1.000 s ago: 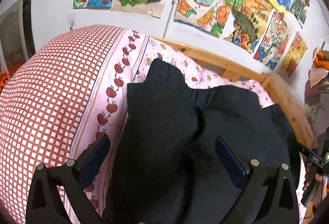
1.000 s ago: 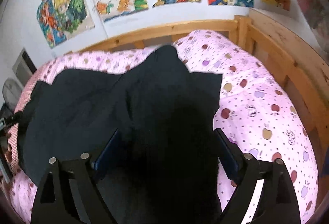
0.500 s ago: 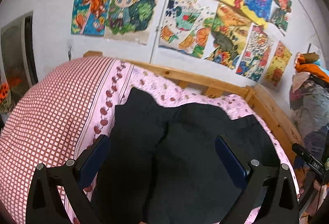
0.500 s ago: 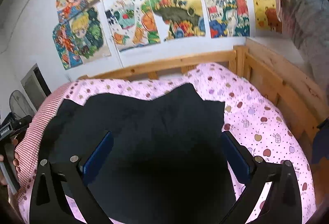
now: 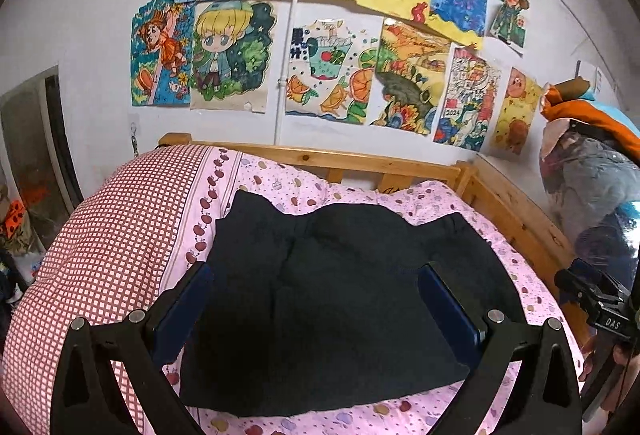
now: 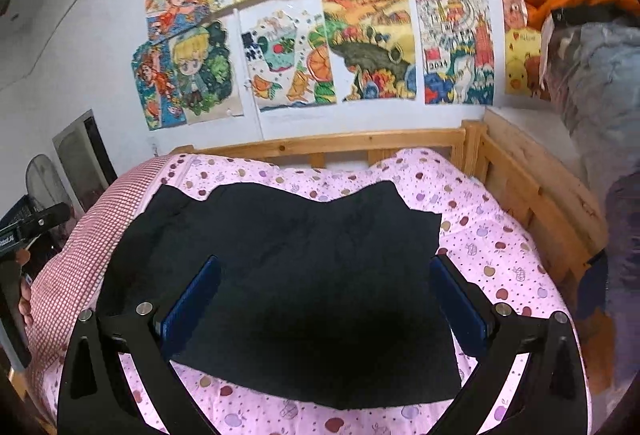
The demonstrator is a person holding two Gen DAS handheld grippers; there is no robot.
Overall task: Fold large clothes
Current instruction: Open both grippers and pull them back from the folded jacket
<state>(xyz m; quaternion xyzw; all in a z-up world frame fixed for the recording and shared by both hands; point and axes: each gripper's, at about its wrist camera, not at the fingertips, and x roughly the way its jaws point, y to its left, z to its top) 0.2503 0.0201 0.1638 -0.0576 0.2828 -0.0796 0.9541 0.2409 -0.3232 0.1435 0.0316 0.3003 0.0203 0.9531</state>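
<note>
A black garment (image 5: pixel 320 299) lies folded flat on the pink apple-print bedspread (image 5: pixel 280 187); the right wrist view shows the same garment (image 6: pixel 304 267) as a broad dark block. My left gripper (image 5: pixel 316 279) hangs above it, jaws wide apart, nothing between the blue pads. My right gripper (image 6: pixel 324 271) is also open and empty, raised off the cloth. The right gripper's body (image 5: pixel 600 311) shows at the right edge of the left wrist view, and the left gripper's body (image 6: pixel 28 231) at the left edge of the right wrist view.
A red-checked quilt (image 5: pixel 104 235) covers the bed's left side. A wooden bed rail (image 6: pixel 532 195) runs along the back and right. Drawings (image 5: pixel 332 75) cover the white wall. Piled clothes (image 5: pixel 592 163) hang at the right, a fan (image 6: pixel 44 179) stands at the left.
Both grippers have lifted and drawn back from the garment, so more of the bed and wall shows. The right gripper's jaws have spread a little wider. The garment has stayed flat.
</note>
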